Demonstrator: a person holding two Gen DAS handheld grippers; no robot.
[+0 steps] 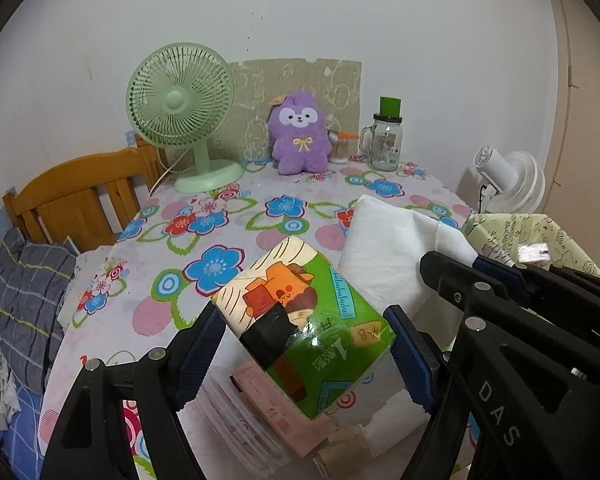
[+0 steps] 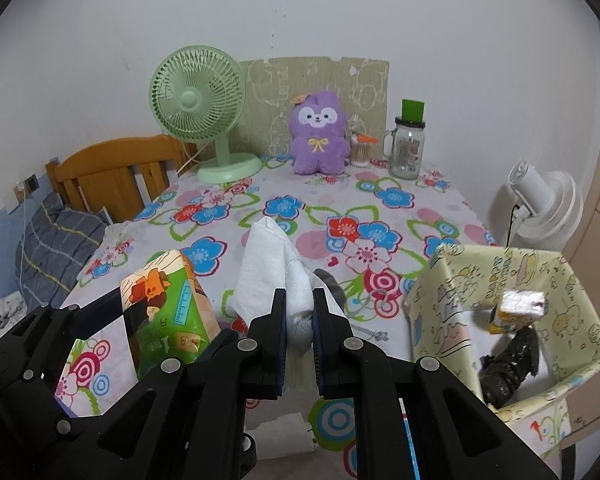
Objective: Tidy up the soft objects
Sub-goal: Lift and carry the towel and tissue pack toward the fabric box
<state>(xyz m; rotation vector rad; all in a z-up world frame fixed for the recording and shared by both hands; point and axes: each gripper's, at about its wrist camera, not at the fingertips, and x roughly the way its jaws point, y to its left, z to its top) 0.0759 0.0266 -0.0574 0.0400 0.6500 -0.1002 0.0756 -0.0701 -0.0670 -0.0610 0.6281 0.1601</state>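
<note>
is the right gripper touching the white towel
Touching. The right wrist view shows the right gripper with both fingers pressed against the white towel, pinching it.

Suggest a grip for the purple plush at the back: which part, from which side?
Take the purple plush across its torso, below the face, coming in level from the front. It sits upright facing the tongs, with a cotton swab jar close beside it, so span the tongs clear of that.
</note>
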